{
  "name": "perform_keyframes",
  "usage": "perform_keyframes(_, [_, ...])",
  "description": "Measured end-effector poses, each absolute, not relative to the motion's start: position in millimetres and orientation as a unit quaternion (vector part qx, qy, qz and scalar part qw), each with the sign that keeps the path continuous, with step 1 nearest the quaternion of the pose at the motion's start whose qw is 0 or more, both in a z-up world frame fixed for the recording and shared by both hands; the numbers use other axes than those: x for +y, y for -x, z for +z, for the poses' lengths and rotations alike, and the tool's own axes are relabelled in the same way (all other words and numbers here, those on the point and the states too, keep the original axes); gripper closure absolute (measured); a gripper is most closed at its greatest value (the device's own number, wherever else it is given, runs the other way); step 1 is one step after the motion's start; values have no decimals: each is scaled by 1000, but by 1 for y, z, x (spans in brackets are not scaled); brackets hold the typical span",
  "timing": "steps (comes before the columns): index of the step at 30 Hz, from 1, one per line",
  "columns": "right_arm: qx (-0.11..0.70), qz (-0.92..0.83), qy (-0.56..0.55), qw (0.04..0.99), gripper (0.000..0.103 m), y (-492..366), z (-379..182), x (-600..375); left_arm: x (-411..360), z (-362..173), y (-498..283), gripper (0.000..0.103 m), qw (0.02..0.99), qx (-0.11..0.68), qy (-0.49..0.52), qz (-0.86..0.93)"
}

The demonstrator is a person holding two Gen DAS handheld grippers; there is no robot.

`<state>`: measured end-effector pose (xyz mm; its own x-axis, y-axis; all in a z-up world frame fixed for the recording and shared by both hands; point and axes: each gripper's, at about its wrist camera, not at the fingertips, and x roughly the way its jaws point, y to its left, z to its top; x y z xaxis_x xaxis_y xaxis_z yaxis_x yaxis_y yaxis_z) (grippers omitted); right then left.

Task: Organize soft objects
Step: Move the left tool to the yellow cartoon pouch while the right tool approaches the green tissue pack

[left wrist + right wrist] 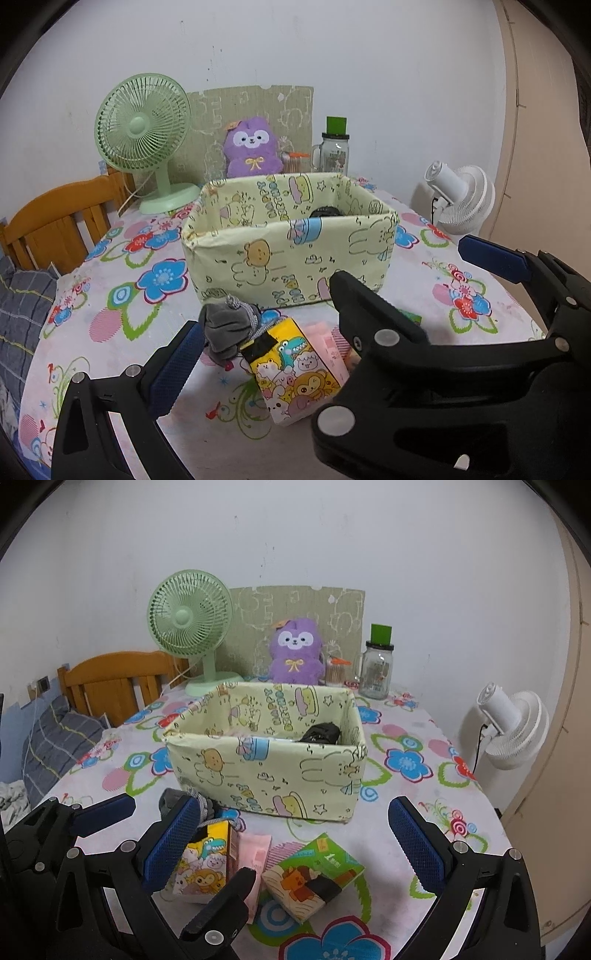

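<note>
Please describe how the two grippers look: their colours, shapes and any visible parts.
Both the left gripper and the right gripper look alike: black, angular plastic frames with round silver rivets at the joints. Each finger ends in a long, flat blue pad with a fine dotted, mesh-like texture. No cables, sleeves or printed markings are visible.

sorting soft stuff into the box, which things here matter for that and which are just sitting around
For the job:
- yellow cartoon tissue pack
- green tissue pack
- pink soft pack
- grey sock
- patterned storage box
- left gripper, right gripper

Just lying about:
- green desk fan
- white fan
- purple plush
- glass jar
</note>
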<state>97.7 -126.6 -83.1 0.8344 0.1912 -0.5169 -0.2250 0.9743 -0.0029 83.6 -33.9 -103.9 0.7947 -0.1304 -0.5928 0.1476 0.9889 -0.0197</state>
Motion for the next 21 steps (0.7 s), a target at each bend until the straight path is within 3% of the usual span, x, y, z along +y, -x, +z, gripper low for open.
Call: perform_keyframes(21, [320, 114, 20, 940, 0, -112, -124, -139, -26, -148, -102, 0, 926, 369, 20, -83])
